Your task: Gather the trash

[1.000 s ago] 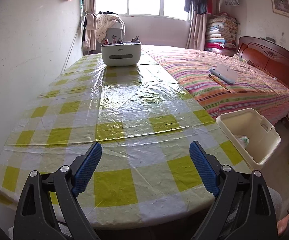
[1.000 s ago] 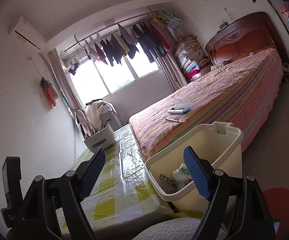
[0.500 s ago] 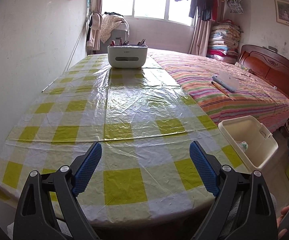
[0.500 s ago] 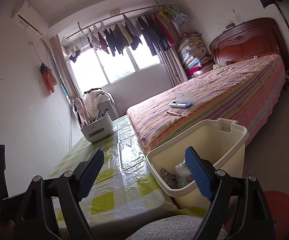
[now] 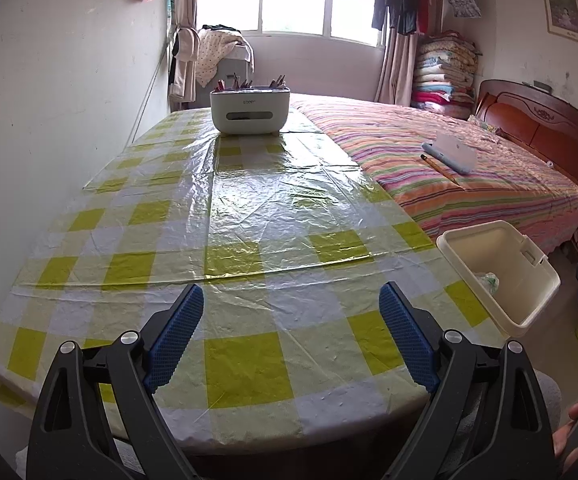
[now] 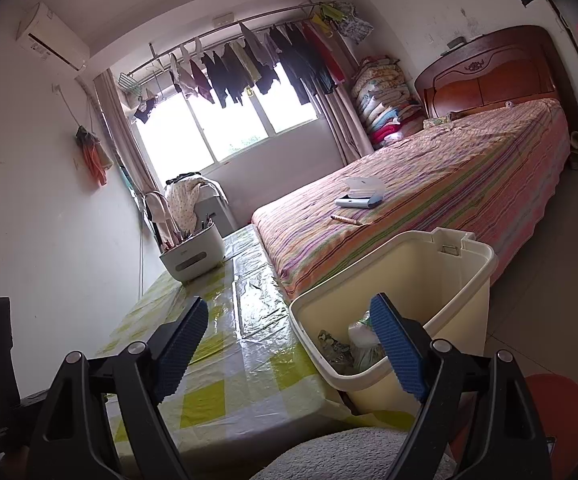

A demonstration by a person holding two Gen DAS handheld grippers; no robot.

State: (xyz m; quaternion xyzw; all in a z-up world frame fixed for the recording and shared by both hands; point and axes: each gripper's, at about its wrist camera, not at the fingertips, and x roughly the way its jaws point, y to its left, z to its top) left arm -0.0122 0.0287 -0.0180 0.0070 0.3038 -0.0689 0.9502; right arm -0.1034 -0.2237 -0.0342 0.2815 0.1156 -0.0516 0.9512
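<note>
A cream plastic bin (image 5: 501,276) (image 6: 421,280) stands beside the table's right edge, next to the bed. Crumpled trash (image 6: 353,344) (image 5: 487,280) lies in its bottom. My left gripper (image 5: 291,334) hangs open over the near edge of the yellow-checked tablecloth (image 5: 249,216), with nothing between its blue pads. My right gripper (image 6: 289,344) is open too, held near the bin's front rim with its right pad in front of the bin's inside. No loose trash shows on the tablecloth.
A white organizer box (image 5: 249,110) (image 6: 193,254) with pens stands at the table's far end. On the striped bed (image 5: 469,176) lie a white and blue case (image 6: 359,196) and a pencil (image 6: 345,219). A white wall runs along the table's left side.
The left view has tipped up a little, showing more of the room. The right gripper has tilted slightly, with the bin staying just behind it. Both grippers stay open.
</note>
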